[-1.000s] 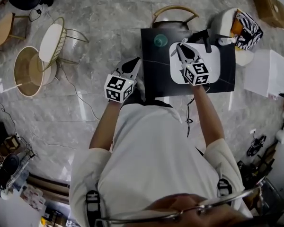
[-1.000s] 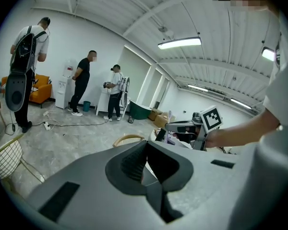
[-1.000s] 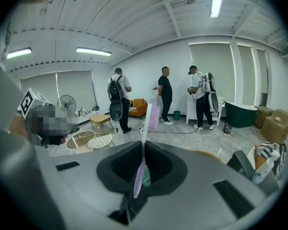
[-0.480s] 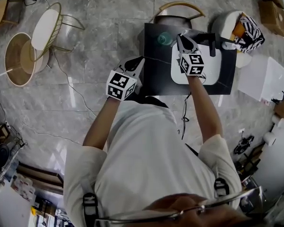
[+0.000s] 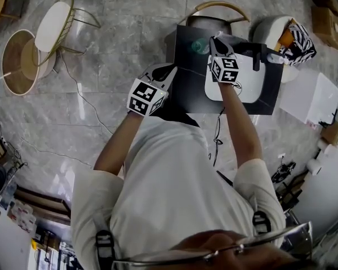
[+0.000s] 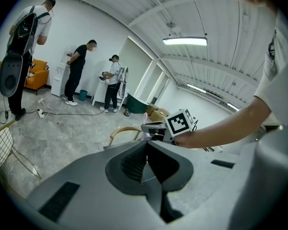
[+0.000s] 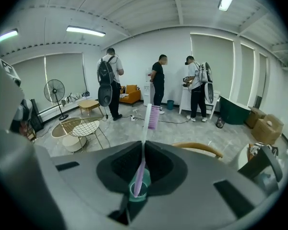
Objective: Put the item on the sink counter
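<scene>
A black sink counter [image 5: 186, 89] with a white basin [image 5: 253, 89] lies ahead of me in the head view. A green cup [image 5: 198, 45] stands on its far left corner. My right gripper [image 5: 216, 40] hovers over that cup, shut on a pink toothbrush [image 7: 147, 133]. The toothbrush is upright, bristles on top, and its lower end sits inside the green cup [image 7: 138, 188]. My left gripper [image 5: 168, 69] is at the counter's left edge, shut, with nothing visible between its jaws [image 6: 145, 150]. The left gripper view also shows the right gripper [image 6: 156, 128].
A black faucet [image 5: 259, 54] stands behind the basin. A wooden chair [image 5: 217, 7] is beyond the counter, with a white stool [image 5: 281, 30] carrying a striped item and a white box [image 5: 310, 97] to the right. A wire chair [image 5: 53, 27] and a round table [image 5: 17, 61] stand far left. Several people stand across the room.
My right gripper has moved from over the basin to the far left, bringing the toothbrush over and into the green cup. The left gripper has stayed by the counter's left edge.
</scene>
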`<state>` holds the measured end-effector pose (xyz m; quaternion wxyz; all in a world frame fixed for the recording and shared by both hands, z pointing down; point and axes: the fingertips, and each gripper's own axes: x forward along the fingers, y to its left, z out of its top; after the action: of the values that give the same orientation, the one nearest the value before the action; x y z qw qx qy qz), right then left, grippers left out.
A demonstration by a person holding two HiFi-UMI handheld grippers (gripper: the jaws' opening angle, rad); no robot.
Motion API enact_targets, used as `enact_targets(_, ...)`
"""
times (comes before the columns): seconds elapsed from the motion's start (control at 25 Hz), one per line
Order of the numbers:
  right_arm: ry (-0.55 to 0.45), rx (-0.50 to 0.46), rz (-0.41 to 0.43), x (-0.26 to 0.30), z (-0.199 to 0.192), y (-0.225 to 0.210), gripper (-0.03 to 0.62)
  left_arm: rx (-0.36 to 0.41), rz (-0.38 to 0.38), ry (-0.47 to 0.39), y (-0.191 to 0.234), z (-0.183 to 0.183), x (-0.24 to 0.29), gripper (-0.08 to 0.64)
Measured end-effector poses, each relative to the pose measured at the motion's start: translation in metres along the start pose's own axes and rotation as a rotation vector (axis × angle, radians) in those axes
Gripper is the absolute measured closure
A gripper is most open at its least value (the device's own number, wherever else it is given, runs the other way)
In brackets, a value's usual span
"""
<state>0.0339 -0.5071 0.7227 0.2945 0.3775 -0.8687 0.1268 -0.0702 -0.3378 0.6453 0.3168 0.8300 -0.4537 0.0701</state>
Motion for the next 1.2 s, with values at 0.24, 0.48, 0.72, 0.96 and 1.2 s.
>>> enact_targets(0.24, 0.054, -0.019, 0.005, 0.016, -0.017, 0.005, 0.563, -0.014, -0.011, 0.021, 0.005, -0.010, -0.002, 0.555)
enact_targets(0.48, 0.106, -0.031, 0.011, 0.025, -0.035, 0.005, 0.560, -0.012, -0.030, 0.038, 0.007, -0.017, 0.000, 0.555)
enact_targets(0.72, 0.151, -0.057, 0.001, 0.029, -0.045, 0.008, 0.558, -0.018, -0.042, 0.048, 0.009, -0.022, 0.000, 0.555)
enact_targets(0.96, 0.190, -0.054, 0.011, 0.031, -0.052, 0.013, 0.509, -0.010, -0.060, 0.047, 0.004, -0.021, 0.004, 0.555)
enact_targets(1.2, 0.196, -0.055, 0.019, 0.027, -0.057, 0.017, 0.505, -0.006, -0.062, 0.047, 0.002, -0.022, 0.003, 0.555)
